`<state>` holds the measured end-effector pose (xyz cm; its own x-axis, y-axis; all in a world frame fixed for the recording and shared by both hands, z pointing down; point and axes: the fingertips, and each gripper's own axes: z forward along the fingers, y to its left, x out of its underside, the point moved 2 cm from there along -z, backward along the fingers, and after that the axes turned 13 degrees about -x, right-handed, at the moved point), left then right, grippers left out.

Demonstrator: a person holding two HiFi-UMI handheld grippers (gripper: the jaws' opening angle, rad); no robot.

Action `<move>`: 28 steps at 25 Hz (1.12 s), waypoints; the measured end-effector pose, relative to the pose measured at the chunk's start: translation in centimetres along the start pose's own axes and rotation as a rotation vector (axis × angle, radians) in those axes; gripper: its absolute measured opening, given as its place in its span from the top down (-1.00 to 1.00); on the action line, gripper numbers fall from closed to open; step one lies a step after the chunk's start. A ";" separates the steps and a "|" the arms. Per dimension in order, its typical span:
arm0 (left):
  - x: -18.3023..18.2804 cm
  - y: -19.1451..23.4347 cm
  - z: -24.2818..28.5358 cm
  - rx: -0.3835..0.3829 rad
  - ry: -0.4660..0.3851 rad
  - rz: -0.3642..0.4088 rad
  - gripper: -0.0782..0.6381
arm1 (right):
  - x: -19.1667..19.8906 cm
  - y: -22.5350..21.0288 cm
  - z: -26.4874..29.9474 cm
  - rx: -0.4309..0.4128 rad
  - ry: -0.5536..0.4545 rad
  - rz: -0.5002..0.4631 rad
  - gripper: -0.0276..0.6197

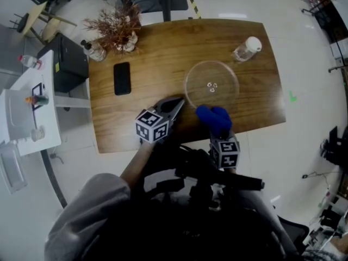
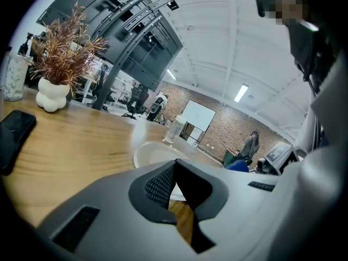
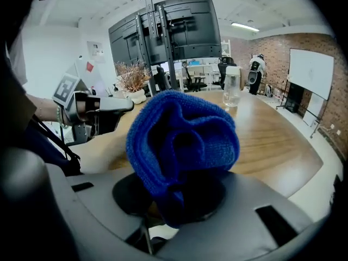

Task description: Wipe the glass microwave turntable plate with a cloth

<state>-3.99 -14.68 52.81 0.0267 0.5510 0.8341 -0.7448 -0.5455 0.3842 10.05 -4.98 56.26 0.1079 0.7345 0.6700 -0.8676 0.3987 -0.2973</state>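
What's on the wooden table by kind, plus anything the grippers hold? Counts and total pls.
Glass turntable plate: 1
Bottles: 2 (plastic bottle with white cap, clear bottle with dark top)
Black phone: 1
Dried plant in white vase: 1
Blue cloth: 1, held in the right gripper
Total: 6

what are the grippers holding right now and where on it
Right gripper pinches the blue cloth by its bunched lower end; left gripper holds nothing.
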 end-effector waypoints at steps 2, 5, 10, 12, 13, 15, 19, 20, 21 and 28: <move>0.1 -0.3 0.0 -0.004 -0.003 0.003 0.78 | -0.7 0.1 -0.7 -0.002 -0.041 0.017 0.62; 0.1 -1.3 0.1 -0.001 -0.013 0.007 0.78 | -0.8 -0.4 -1.9 0.006 -0.067 0.015 0.62; 0.6 -3.7 -0.1 0.011 -0.020 0.027 0.78 | 0.0 -1.3 -4.5 0.027 -0.106 0.022 0.62; 1.1 -4.9 -0.4 0.016 -0.018 0.036 0.78 | 0.7 -1.6 -5.6 0.029 -0.121 0.031 0.62; 1.4 -5.5 -0.6 0.018 -0.017 0.039 0.78 | 1.0 -1.6 -6.3 0.031 -0.127 0.039 0.62; 2.1 -6.8 -1.2 0.019 -0.016 0.045 0.78 | 1.9 -1.7 -7.6 0.037 -0.136 0.045 0.62; 3.9 -9.7 -2.7 0.016 -0.018 0.059 0.78 | 4.4 -2.1 -9.8 0.041 -0.154 0.032 0.62; 4.5 -10.4 -3.1 0.013 -0.019 0.062 0.78 | 5.0 -2.1 -10.2 0.036 -0.159 0.025 0.62; 5.1 -11.0 -3.6 0.009 -0.018 0.064 0.78 | 5.4 -2.0 -10.6 0.030 -0.166 0.019 0.62; 9.5 -14.4 -7.7 -0.037 -0.014 0.067 0.78 | 7.8 -0.5 -13.2 -0.015 -0.208 -0.035 0.63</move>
<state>1.90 3.29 52.19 -0.0149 0.5046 0.8632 -0.7691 -0.5574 0.3126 17.73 7.76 52.64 0.0345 0.5915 0.8056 -0.8575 0.4315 -0.2801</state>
